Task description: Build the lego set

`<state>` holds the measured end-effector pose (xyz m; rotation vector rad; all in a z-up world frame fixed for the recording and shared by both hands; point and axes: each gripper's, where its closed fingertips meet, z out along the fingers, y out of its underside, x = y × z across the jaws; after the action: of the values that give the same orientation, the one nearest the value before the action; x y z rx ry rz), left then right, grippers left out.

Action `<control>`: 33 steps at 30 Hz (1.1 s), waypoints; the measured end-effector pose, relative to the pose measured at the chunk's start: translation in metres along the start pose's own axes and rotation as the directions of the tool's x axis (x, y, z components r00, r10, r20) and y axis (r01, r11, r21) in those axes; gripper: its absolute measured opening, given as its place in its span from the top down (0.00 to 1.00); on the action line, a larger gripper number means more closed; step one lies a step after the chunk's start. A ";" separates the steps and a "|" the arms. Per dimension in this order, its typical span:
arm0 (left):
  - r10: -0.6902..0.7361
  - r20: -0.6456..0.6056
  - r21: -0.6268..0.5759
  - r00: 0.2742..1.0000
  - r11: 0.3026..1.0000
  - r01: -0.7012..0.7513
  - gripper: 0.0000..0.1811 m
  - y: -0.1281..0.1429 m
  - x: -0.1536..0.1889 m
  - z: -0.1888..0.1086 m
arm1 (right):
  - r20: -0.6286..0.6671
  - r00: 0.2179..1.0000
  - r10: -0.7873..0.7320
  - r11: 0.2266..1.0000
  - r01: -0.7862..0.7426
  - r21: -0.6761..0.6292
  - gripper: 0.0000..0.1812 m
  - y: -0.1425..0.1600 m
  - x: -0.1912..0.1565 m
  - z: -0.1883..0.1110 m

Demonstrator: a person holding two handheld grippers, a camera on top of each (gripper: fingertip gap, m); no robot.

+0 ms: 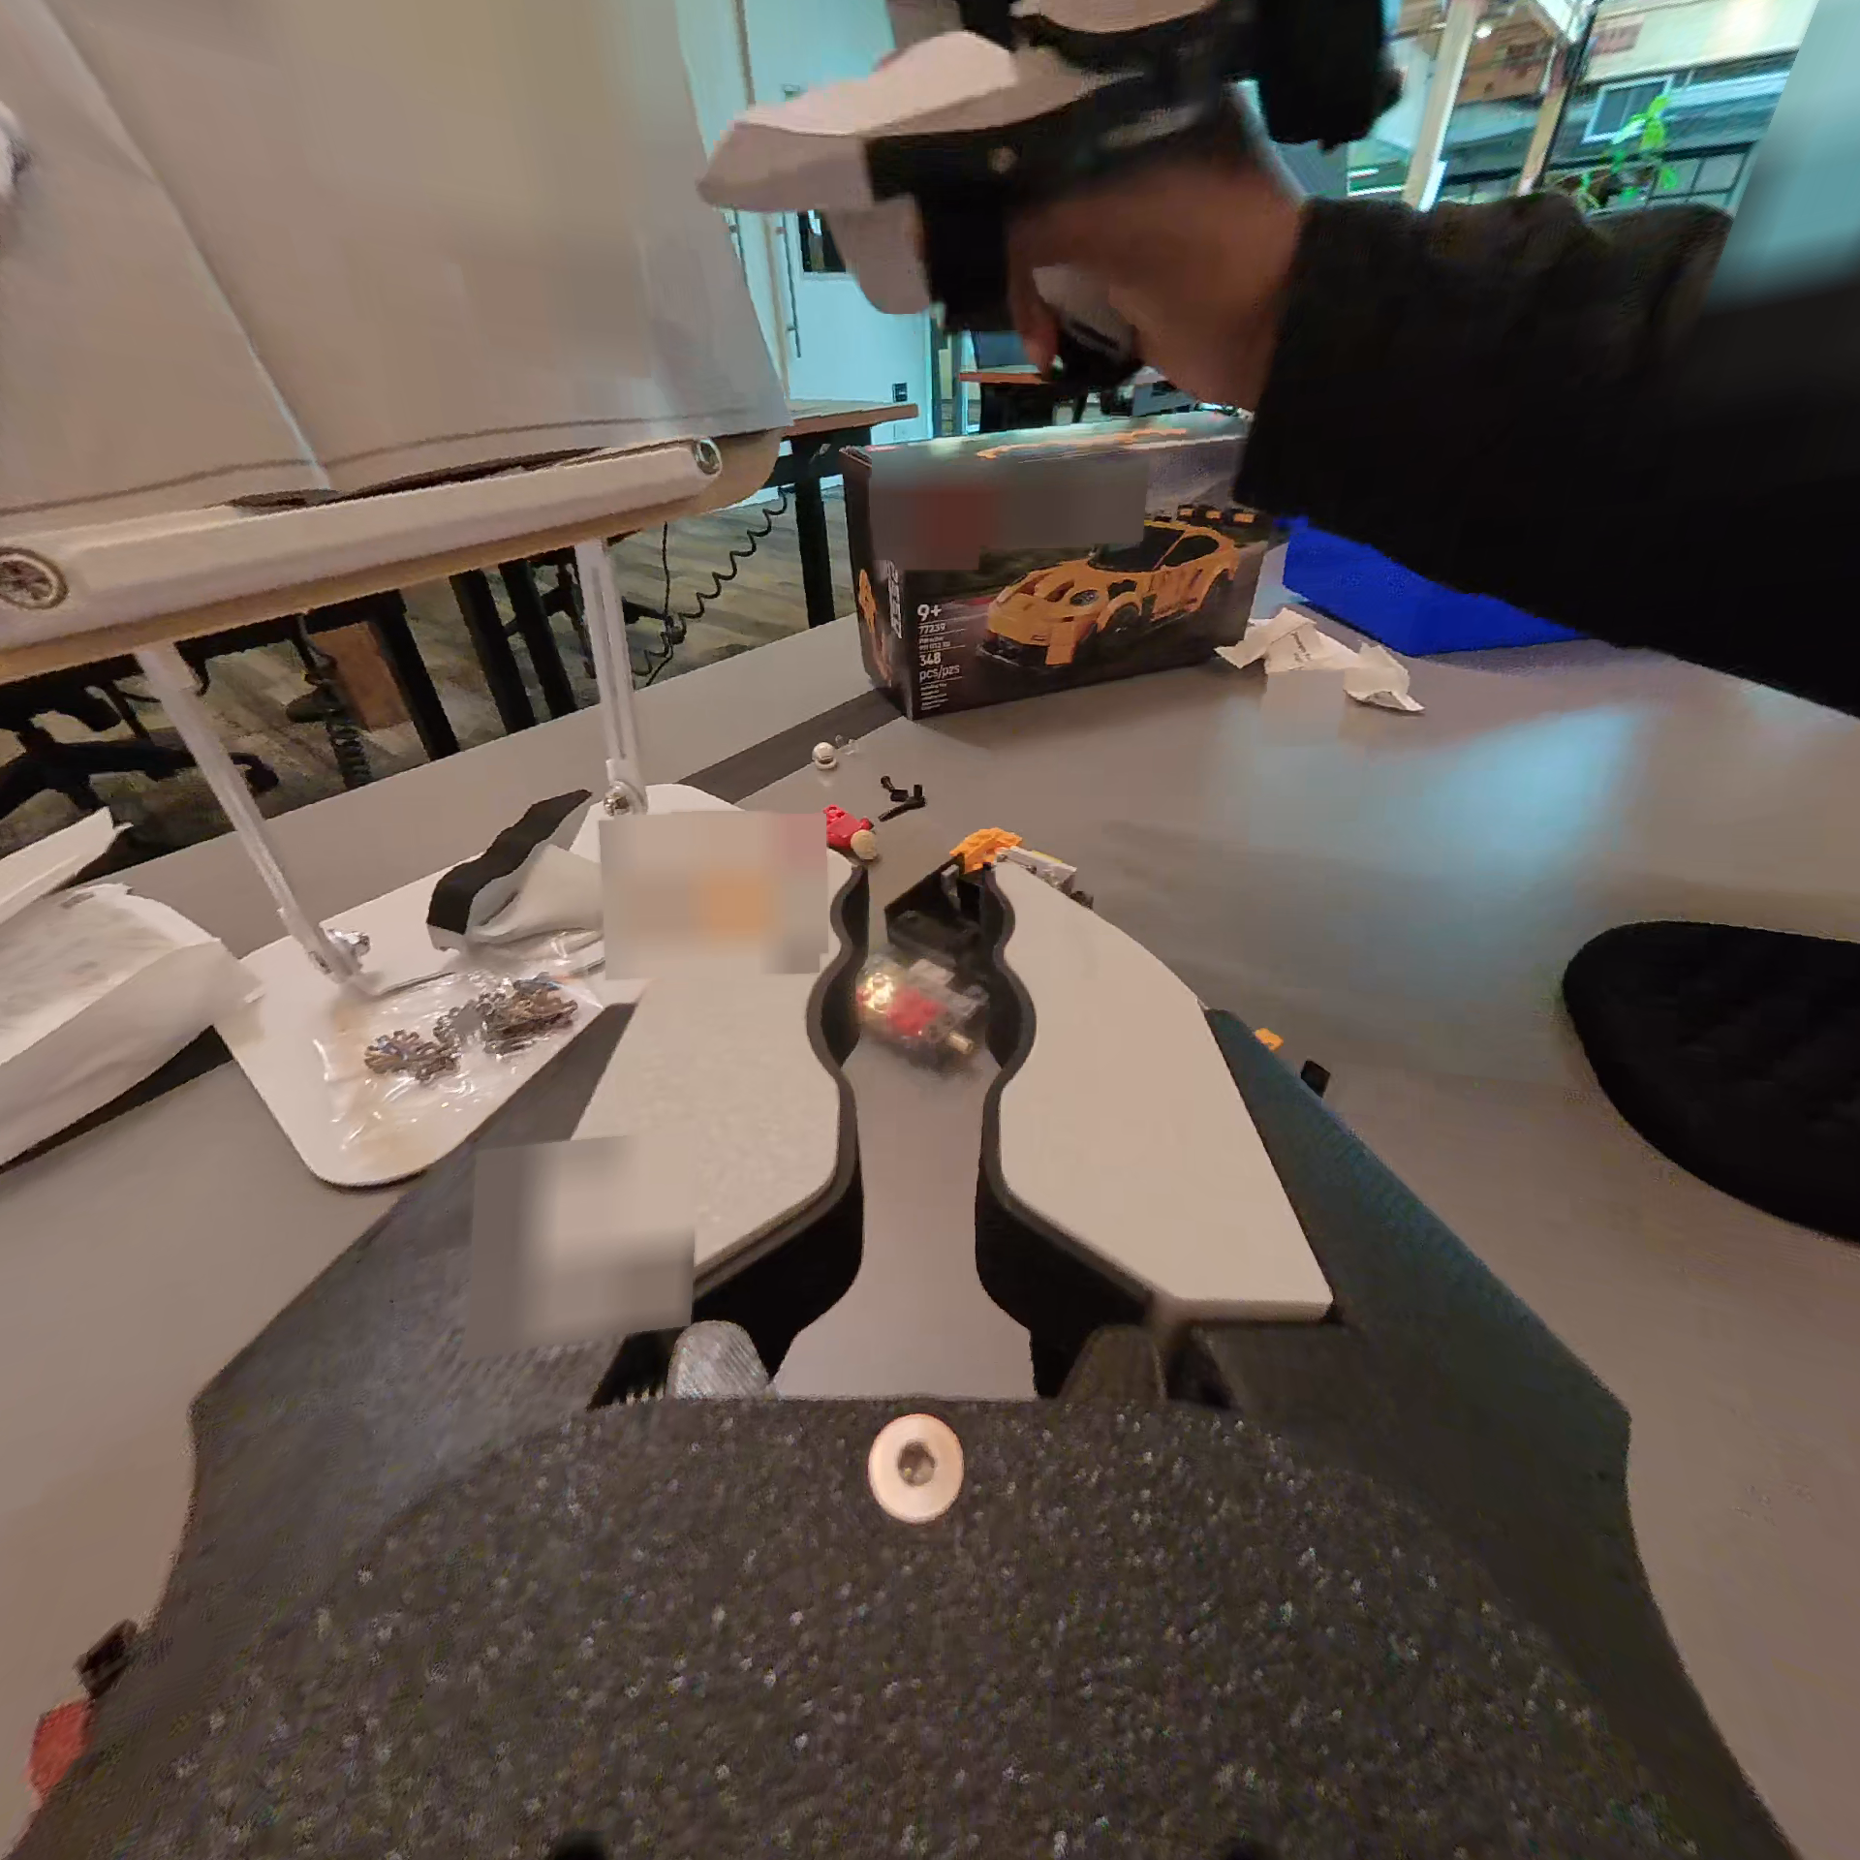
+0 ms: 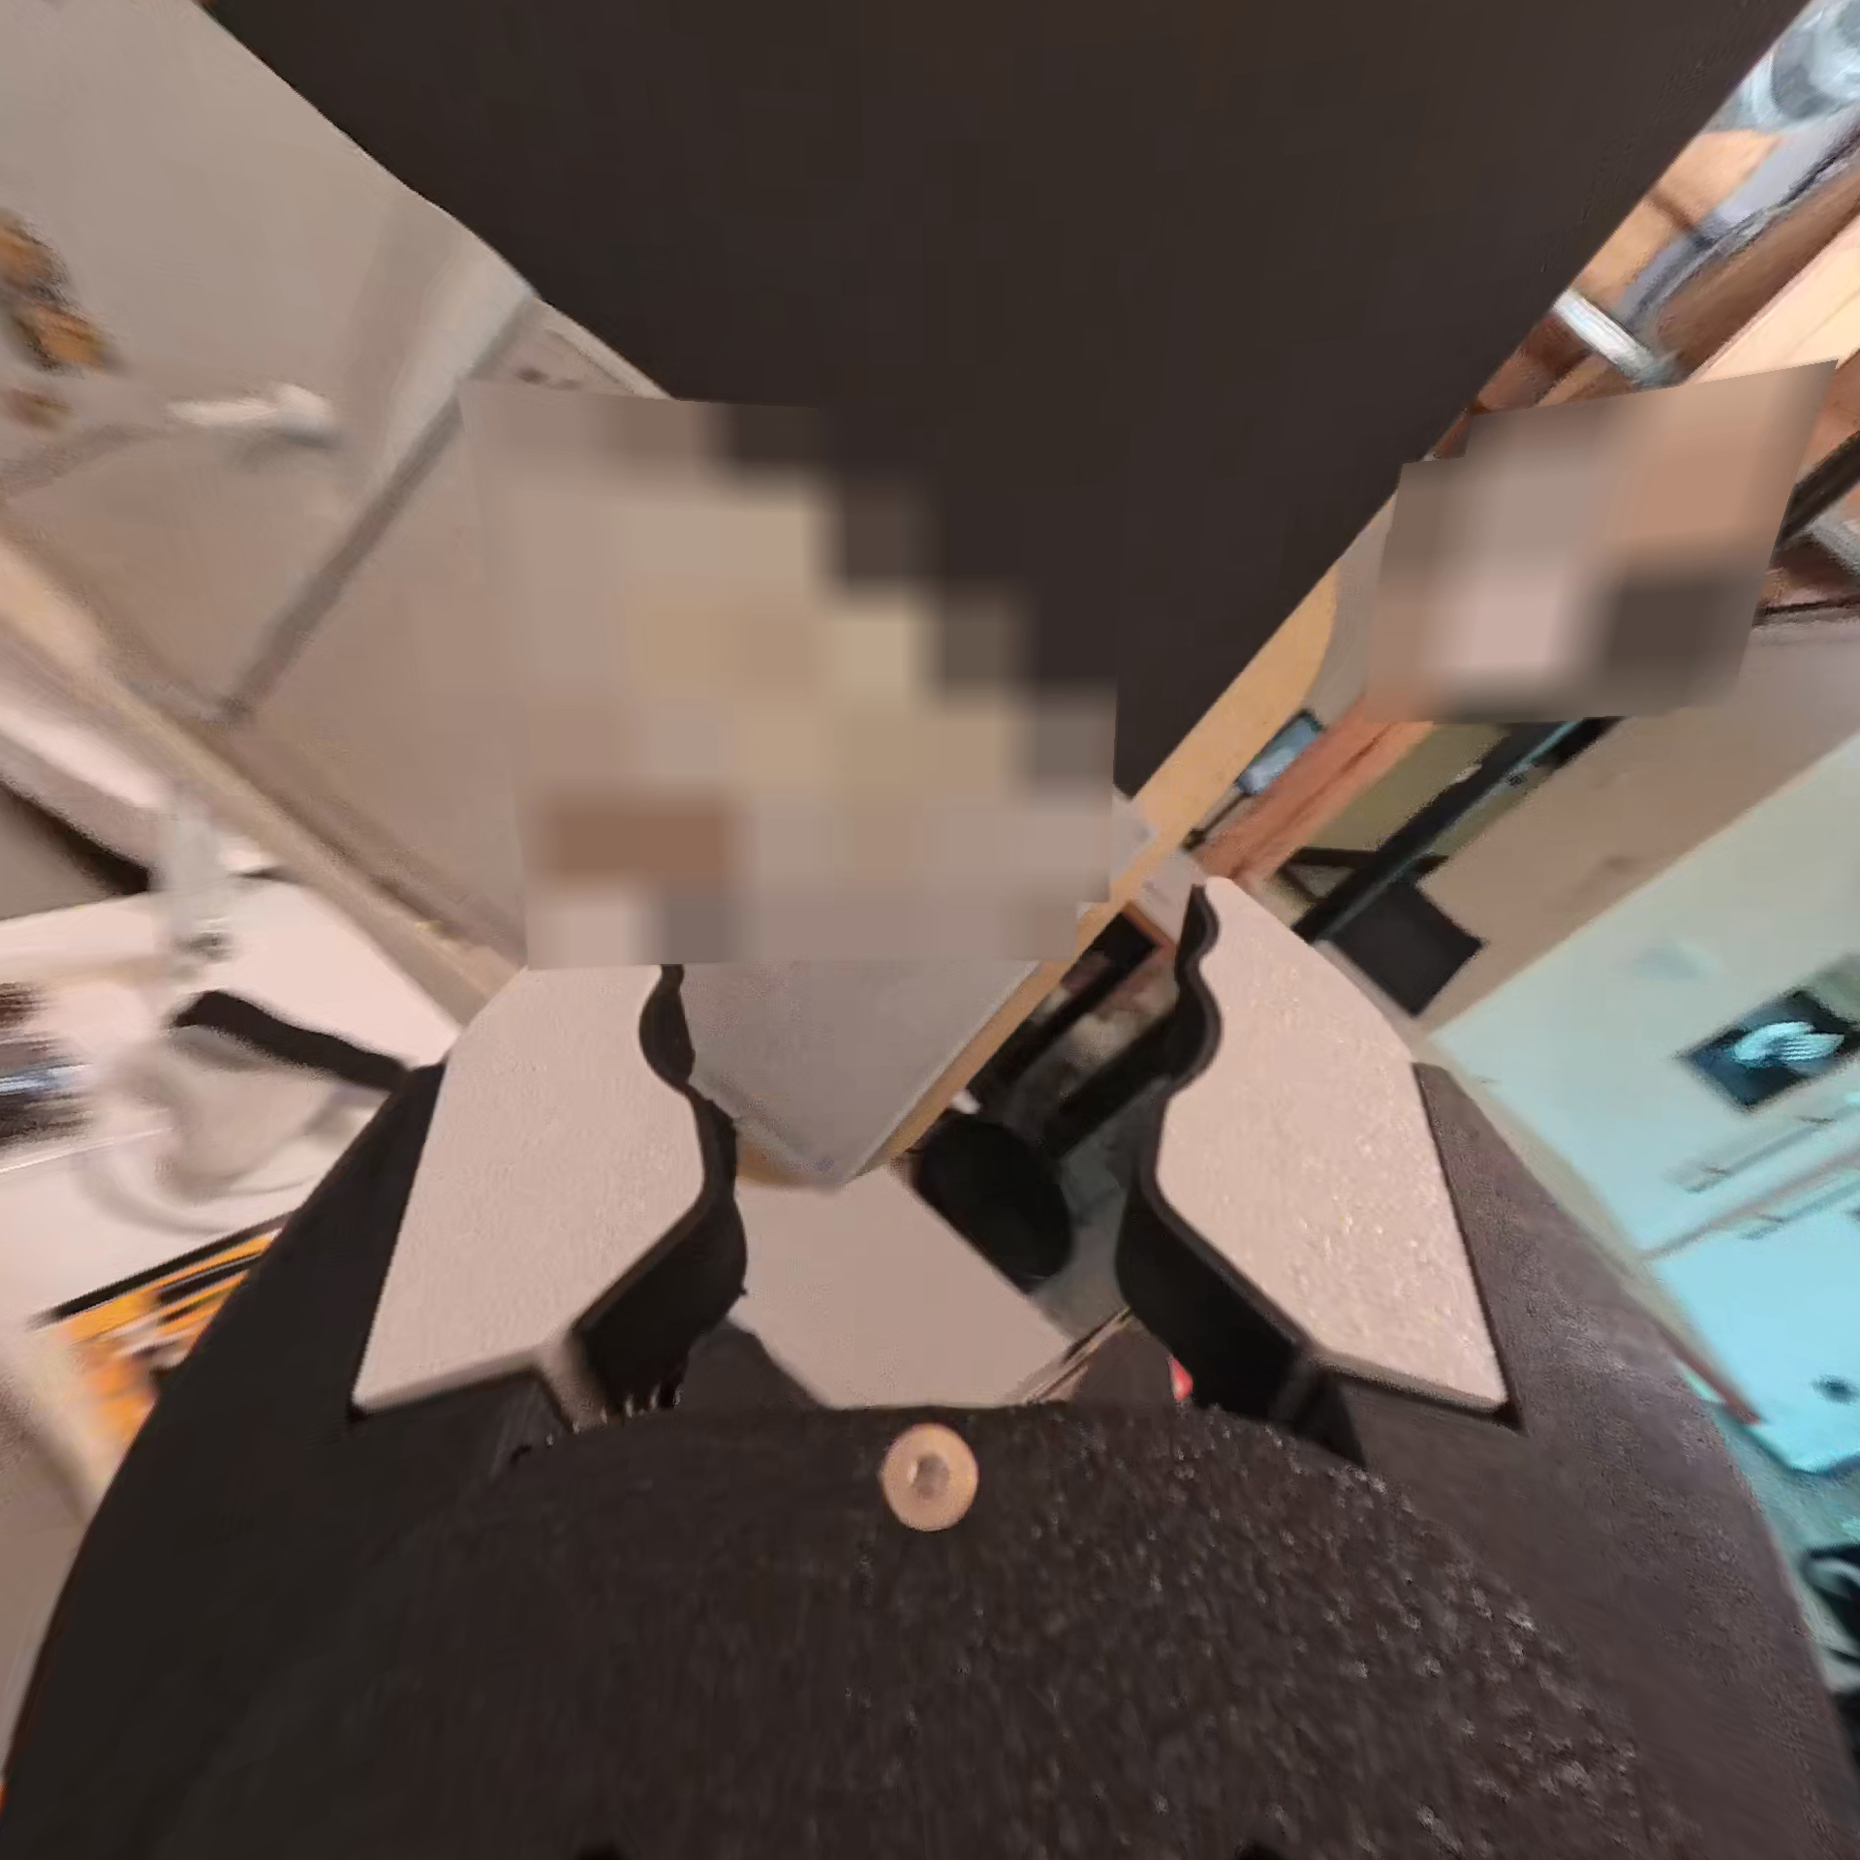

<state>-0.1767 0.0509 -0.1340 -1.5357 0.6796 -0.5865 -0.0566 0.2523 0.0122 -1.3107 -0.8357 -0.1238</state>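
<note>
My left gripper (image 1: 924, 891) hovers low over the grey table (image 1: 1308, 856), its jaws apart. Between its fingers lies a small clear bag of red and clear pieces (image 1: 921, 1006). A black lego part (image 1: 941, 916) sits between the fingertips; I cannot tell whether they touch it. An orange piece (image 1: 986, 845) lies just beyond. My right gripper (image 2: 936, 941) is raised in the air, open and empty; the left wrist view shows it high up (image 1: 805, 247), held by a hand in a black sleeve.
The lego box (image 1: 1047, 564) stands at the back. A white book stand (image 1: 332, 1006) with a bag of grey parts (image 1: 473, 1027) is on the left. Small red (image 1: 843, 825) and black (image 1: 901, 800) pieces lie loose. Crumpled paper (image 1: 1319, 654) and a black pad (image 1: 1731, 1057) are on the right.
</note>
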 end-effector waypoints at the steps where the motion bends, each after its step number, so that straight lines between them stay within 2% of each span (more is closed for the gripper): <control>1: -0.015 -0.005 0.000 1.000 1.000 0.015 0.89 0.001 0.000 0.000 | -0.008 1.000 -0.012 1.000 0.012 -0.008 0.48 0.002 0.003 0.012; 5: -0.035 -0.026 -0.023 0.999 0.999 0.034 0.89 0.008 0.004 0.003 | 0.037 0.997 0.071 0.997 -0.070 -0.034 0.51 0.022 -0.011 0.044; 10: -0.042 -0.048 -0.036 0.998 0.999 0.040 0.89 0.011 0.009 0.005 | 0.020 0.998 0.067 0.997 -0.067 0.039 0.58 0.023 -0.017 0.050; 11: -0.046 -0.054 -0.041 0.997 0.998 0.044 0.89 0.012 0.010 0.006 | 0.026 0.996 0.085 0.995 -0.086 0.043 0.61 0.023 -0.017 0.050; 13: -0.053 -0.064 -0.049 0.997 0.998 0.050 0.89 0.014 0.011 0.007 | 0.024 0.993 0.115 0.992 -0.116 0.052 0.75 0.024 -0.014 0.049; 17: -0.052 -0.071 -0.060 0.996 0.997 0.047 0.89 0.018 0.013 0.007 | 0.049 0.992 0.112 0.993 -0.113 0.024 0.94 0.028 -0.021 0.051; 19: -0.051 -0.067 -0.062 0.996 0.997 0.047 0.90 0.018 0.013 0.007 | 0.038 0.995 0.088 0.996 -0.089 0.017 1.00 0.025 -0.022 0.048; 20: -0.053 -0.067 -0.063 0.996 0.997 0.049 0.90 0.019 0.013 0.006 | 0.003 0.998 0.067 0.997 -0.067 0.030 0.96 0.021 -0.017 0.046; 23: -0.062 -0.073 -0.064 0.995 0.996 0.057 0.90 0.018 0.013 0.007 | -0.030 0.998 0.051 0.997 -0.049 0.060 0.68 0.005 -0.001 0.044; 26: -0.061 -0.085 -0.074 0.994 0.996 0.055 0.90 0.020 0.017 0.008 | 0.020 0.997 0.078 0.997 -0.077 -0.005 0.58 0.008 0.002 0.056; 29: -0.052 -0.093 -0.083 0.994 0.996 0.045 0.89 0.021 0.020 0.008 | 0.053 0.994 0.096 0.995 -0.095 -0.019 0.60 0.013 0.000 0.063; 33: -0.053 -0.100 -0.083 0.994 0.996 0.045 0.89 0.021 0.021 0.008 | 0.061 0.991 0.120 0.993 -0.119 -0.022 0.75 0.016 -0.001 0.064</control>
<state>-0.1582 0.0404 -0.1562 -1.6099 0.7525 -0.6854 -0.0789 0.3132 0.0003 -1.3847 -0.8077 0.0038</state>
